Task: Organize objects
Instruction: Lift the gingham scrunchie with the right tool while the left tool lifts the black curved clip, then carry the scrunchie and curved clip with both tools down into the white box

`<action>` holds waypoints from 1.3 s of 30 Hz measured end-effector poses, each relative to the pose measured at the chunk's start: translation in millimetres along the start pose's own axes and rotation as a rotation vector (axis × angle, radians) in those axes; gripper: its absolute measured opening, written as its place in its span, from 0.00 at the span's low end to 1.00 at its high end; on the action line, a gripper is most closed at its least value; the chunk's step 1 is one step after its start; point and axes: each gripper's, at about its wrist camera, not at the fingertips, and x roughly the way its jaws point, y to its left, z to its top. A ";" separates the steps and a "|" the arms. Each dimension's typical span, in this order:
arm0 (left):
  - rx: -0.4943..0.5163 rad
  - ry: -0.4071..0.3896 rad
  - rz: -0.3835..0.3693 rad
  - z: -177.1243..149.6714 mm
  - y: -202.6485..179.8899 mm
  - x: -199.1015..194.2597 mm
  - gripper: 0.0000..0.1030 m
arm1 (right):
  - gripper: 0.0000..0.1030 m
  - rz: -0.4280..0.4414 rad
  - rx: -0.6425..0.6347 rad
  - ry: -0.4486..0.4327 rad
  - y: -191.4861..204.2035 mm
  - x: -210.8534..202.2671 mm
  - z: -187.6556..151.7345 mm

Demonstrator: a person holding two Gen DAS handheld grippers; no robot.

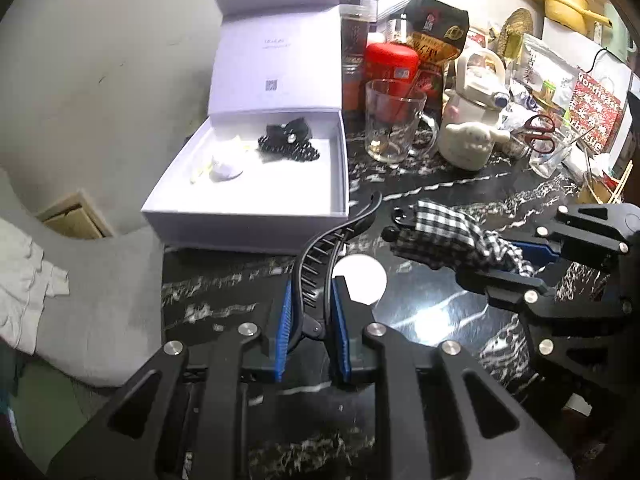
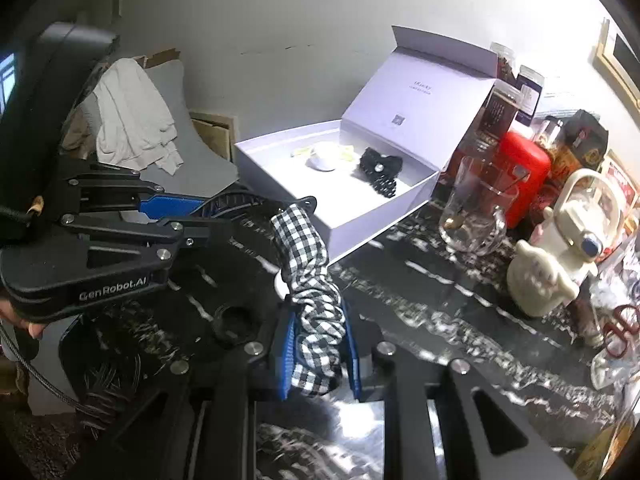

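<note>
Both grippers are loaded, so the job looks roughly halfway, judging by what already sits in the white box [image 1: 248,216].

Done so far, as far as can be seen: the box, lid up, already holds a black bow clip [image 1: 286,142] toward its right half and a pale hair piece [image 1: 224,168] w/ yellowish bits to the left of it. Plenty of bare floor is left in the box.

In hand now:
- left gripper [image 1: 308,328] is clenched on a black curved comb clip [image 1: 332,248], held by its hinge end; the toothed arc runs up toward 12–1 o'clock, its tip near the box's front right corner.
- right gripper [image 2: 318,352] is clamped on a black-and-white gingham hair clip [image 2: 308,272]; the fabric stretches from the pads up toward 11–12 o'clock, ending near the box's front wall. In the left wrist view this same item sits at approx 3 o'clock of the comb clip, apart from it.

Left to do: both items need to go into the box, which lies at 10–11 o'clock from the left gripper and 12–1 o'clock from the right. The clutter at the far right (glass mug [image 1: 394,124], red tin [image 1: 392,62], white kettle [image 1: 476,120]) may or may not belong to the task; can't tell.
</note>
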 end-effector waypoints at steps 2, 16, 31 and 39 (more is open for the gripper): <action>0.005 0.000 -0.011 7.6 -0.9 5.1 0.18 | 0.20 -0.006 0.004 -0.002 -6.3 2.2 6.3; -0.018 -0.020 -0.022 57.2 14.3 36.9 0.18 | 0.20 -0.039 -0.007 -0.027 -40.1 22.4 53.7; -0.081 -0.023 0.081 92.9 47.5 79.4 0.18 | 0.20 -0.021 -0.017 -0.029 -51.0 72.5 95.8; -0.098 -0.048 0.118 120.8 69.3 90.0 0.18 | 0.20 -0.011 -0.029 -0.041 -56.6 93.1 120.6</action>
